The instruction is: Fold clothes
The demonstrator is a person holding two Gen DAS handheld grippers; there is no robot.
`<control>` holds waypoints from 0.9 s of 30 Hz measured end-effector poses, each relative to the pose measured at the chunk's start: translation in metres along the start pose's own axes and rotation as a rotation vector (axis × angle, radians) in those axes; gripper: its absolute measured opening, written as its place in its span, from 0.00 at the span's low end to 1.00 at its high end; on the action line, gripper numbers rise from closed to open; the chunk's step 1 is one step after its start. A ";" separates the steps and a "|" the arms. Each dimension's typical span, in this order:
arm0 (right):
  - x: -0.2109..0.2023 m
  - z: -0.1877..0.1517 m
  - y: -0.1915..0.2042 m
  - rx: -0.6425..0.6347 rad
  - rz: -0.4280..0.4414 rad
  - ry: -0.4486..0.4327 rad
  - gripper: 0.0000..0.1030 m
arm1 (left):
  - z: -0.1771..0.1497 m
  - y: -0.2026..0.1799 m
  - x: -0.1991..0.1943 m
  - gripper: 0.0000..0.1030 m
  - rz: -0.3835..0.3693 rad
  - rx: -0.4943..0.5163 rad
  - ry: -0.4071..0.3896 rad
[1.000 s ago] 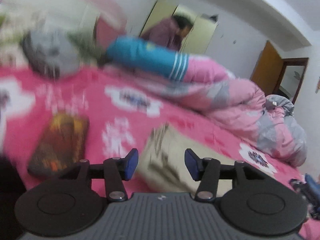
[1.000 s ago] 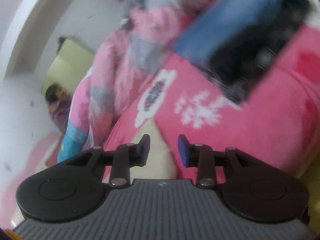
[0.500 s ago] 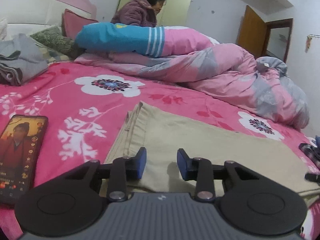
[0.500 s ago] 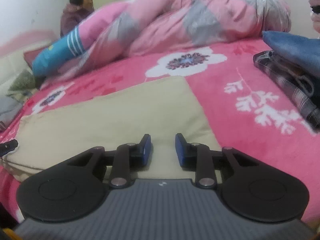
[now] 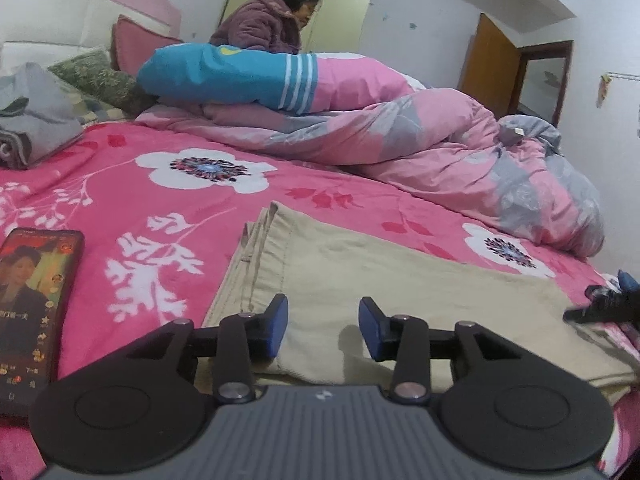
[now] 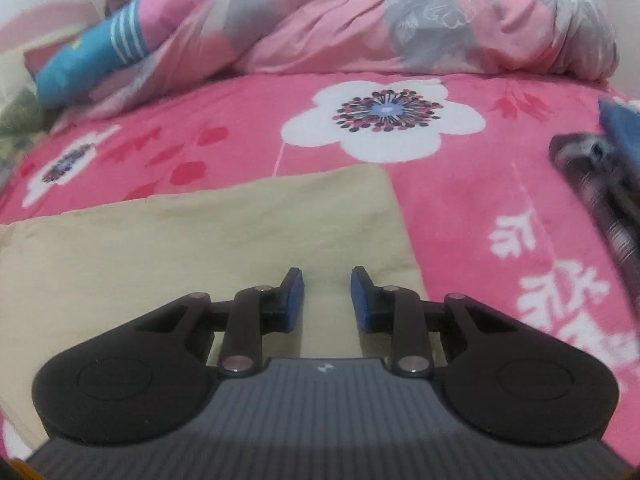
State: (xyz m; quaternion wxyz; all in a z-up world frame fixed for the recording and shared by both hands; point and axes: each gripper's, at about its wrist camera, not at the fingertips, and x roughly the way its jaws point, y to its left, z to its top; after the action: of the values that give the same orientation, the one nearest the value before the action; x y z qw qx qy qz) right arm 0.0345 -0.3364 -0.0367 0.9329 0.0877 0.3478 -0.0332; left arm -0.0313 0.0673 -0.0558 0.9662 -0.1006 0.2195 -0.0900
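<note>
Only the left view shows a phone (image 5: 34,312); both jaws seemingly released above khaki trousers (image 5: 400,276).

Little that can be read is shown; on the lit screen of the phone (image 5: 34,312), lying at the left edge of the bed (image 5: 120,184), small lines of characters and white icons are seen beside a video picture, but they are too small and blurred to be made out; a small pale mark is borne on the grey ribbed body of the left hand-held gripper (image 5: 323,326) and of the right hand-held gripper (image 6: 326,298), and no letters can be told in it.
</note>
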 end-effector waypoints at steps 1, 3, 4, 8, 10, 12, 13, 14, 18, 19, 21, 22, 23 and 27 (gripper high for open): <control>-0.004 0.008 0.003 0.007 0.015 -0.011 0.26 | -0.001 -0.001 0.000 0.44 -0.005 0.008 -0.003; -0.008 0.022 0.014 -0.018 0.018 -0.044 0.26 | -0.003 -0.001 0.000 0.47 -0.016 0.015 -0.011; -0.006 0.028 0.020 -0.043 0.004 -0.057 0.26 | -0.003 -0.001 -0.001 0.48 -0.022 0.014 -0.015; 0.033 0.039 0.018 0.019 0.010 0.011 0.26 | -0.004 0.005 -0.001 0.48 -0.057 -0.010 -0.024; 0.054 0.035 0.009 0.075 -0.002 0.075 0.25 | -0.004 0.011 -0.001 0.48 -0.082 -0.036 -0.024; 0.052 0.040 0.006 0.154 -0.005 0.085 0.25 | -0.004 0.015 0.000 0.49 -0.102 -0.058 -0.026; 0.048 0.044 0.008 0.183 -0.002 0.091 0.28 | -0.004 0.016 0.001 0.49 -0.110 -0.067 -0.027; 0.044 0.047 0.012 0.202 0.019 0.087 0.28 | -0.004 0.018 0.001 0.49 -0.116 -0.076 -0.028; 0.036 0.053 0.037 0.164 0.049 0.054 0.28 | -0.005 0.021 0.000 0.49 -0.134 -0.098 -0.027; 0.038 0.052 0.042 0.141 0.044 0.048 0.29 | -0.005 0.022 0.001 0.49 -0.139 -0.101 -0.027; 0.053 0.050 0.046 0.134 0.024 0.078 0.31 | -0.005 0.024 0.001 0.49 -0.145 -0.103 -0.030; 0.063 0.047 0.045 0.158 0.019 0.105 0.31 | -0.005 0.024 0.001 0.49 -0.148 -0.104 -0.030; 0.068 0.045 0.042 0.198 0.021 0.111 0.31 | -0.005 0.025 0.002 0.49 -0.152 -0.108 -0.030; 0.058 0.052 0.050 0.256 0.025 0.089 0.33 | -0.006 0.027 0.003 0.49 -0.158 -0.121 -0.033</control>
State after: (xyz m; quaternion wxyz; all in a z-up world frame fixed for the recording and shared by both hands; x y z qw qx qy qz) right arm 0.1182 -0.2971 -0.0292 0.8981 0.2120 0.3805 -0.0617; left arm -0.0279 0.0918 -0.0681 0.9517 -0.1773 0.2001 -0.1507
